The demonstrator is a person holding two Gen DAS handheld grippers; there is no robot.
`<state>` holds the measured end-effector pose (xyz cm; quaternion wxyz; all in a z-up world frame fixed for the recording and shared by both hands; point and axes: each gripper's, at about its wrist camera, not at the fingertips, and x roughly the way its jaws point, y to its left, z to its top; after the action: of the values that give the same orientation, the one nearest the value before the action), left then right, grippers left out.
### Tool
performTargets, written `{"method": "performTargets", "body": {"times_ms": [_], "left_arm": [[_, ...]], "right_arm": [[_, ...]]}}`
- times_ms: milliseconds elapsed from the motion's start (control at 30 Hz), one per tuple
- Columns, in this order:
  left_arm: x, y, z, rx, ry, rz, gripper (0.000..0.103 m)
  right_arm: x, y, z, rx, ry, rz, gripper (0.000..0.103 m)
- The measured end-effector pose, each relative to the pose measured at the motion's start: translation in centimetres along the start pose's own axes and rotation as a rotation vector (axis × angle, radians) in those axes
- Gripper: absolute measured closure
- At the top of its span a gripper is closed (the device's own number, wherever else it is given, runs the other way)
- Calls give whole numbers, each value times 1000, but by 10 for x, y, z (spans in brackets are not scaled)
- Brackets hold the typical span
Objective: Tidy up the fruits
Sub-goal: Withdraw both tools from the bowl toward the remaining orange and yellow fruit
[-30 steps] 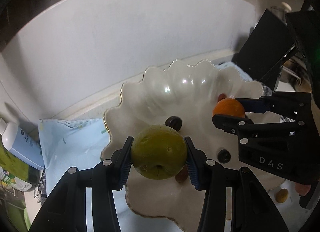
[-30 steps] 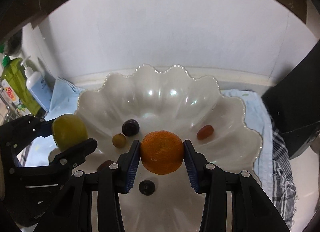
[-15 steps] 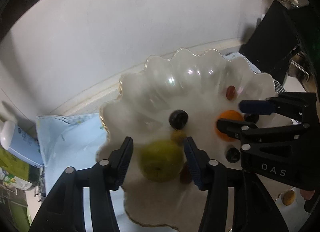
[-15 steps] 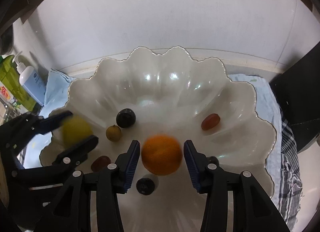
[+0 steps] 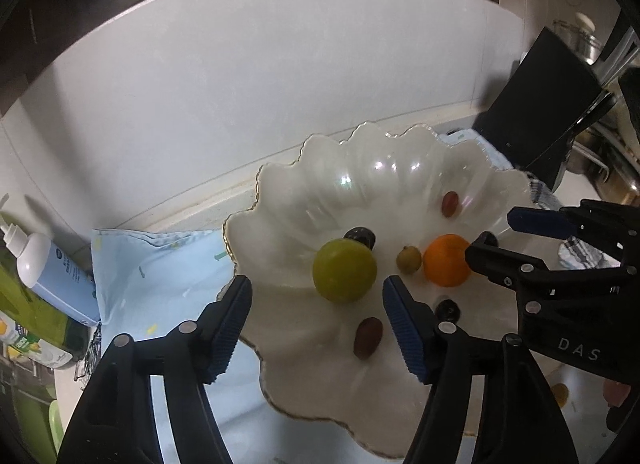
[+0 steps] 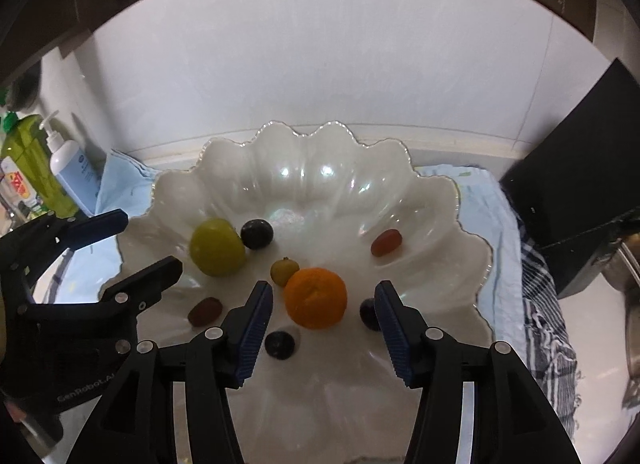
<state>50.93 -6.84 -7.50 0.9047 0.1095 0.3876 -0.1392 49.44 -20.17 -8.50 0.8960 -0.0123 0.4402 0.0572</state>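
A white scalloped bowl (image 5: 360, 168) (image 6: 304, 160) holds a green fruit (image 5: 344, 270) (image 6: 217, 247), an orange (image 5: 447, 260) (image 6: 316, 298) and several small dark, red and tan fruits. My left gripper (image 5: 316, 298) hangs over the bowl's left side; its jaws are opening and the green fruit lies free in the bowl just beyond them. Over the bowl's middle, my right gripper (image 6: 324, 300) has its jaws opening on either side of the orange, which rests in the bowl clear of the pads. Each gripper also shows in the other's view, the left gripper (image 6: 132, 244) and the right gripper (image 5: 492, 232).
The bowl stands on a light blue cloth (image 5: 160, 264) (image 6: 480, 192) against a white wall. A lotion bottle (image 5: 52, 276) (image 6: 74, 172) and a green bottle (image 6: 30, 160) stand at the left. A black box (image 5: 548, 104) (image 6: 580, 192) and a checked cloth (image 6: 548, 328) lie at the right.
Both grippers let go: the green fruit dropped from the left jaws and the orange from the right jaws into the bowl. Both pairs of jaws have spread wider.
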Motion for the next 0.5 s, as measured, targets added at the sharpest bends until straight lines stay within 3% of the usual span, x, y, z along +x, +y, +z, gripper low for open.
{"method": "performTargets", "body": {"times_ms": [500], "left_arm": [[-70, 4, -6, -48, -126, 0, 27]], "right_arm": [[-76, 14, -15, -32, -141, -39, 49]]}}
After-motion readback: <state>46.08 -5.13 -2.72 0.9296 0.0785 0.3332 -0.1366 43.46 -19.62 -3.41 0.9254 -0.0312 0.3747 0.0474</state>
